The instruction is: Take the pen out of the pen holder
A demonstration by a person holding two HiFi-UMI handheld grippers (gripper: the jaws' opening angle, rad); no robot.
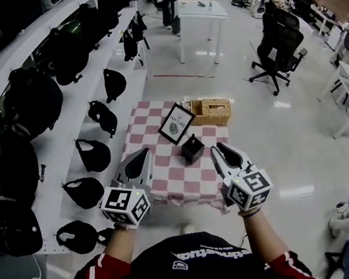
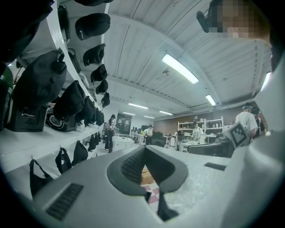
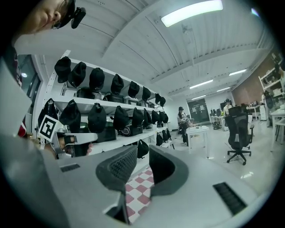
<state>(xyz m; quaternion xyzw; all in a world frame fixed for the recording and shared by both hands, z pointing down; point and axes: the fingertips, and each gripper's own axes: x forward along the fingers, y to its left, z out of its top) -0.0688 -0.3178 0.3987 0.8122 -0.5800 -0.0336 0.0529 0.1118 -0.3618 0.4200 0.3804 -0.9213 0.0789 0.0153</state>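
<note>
In the head view a small black pen holder [image 1: 192,148] stands near the middle of a table with a red and white checked cloth [image 1: 167,173]. The pen itself is too small and dark to make out. My left gripper [image 1: 145,154] hovers over the cloth left of the holder, apart from it, with its pads [image 2: 133,164] meeting at the tips. Right of the holder my right gripper [image 1: 218,150] points level, also clear of it. In the right gripper view its jaws [image 3: 143,150] stand a little apart, with only the checked cloth [image 3: 138,189] showing between them.
A framed picture [image 1: 176,124] and a wicker basket [image 1: 211,110] stand on the far half of the cloth. White shelves with black bags and helmets [image 1: 66,54] run along the left. Beyond are a white table [image 1: 199,14] and a black office chair [image 1: 277,37].
</note>
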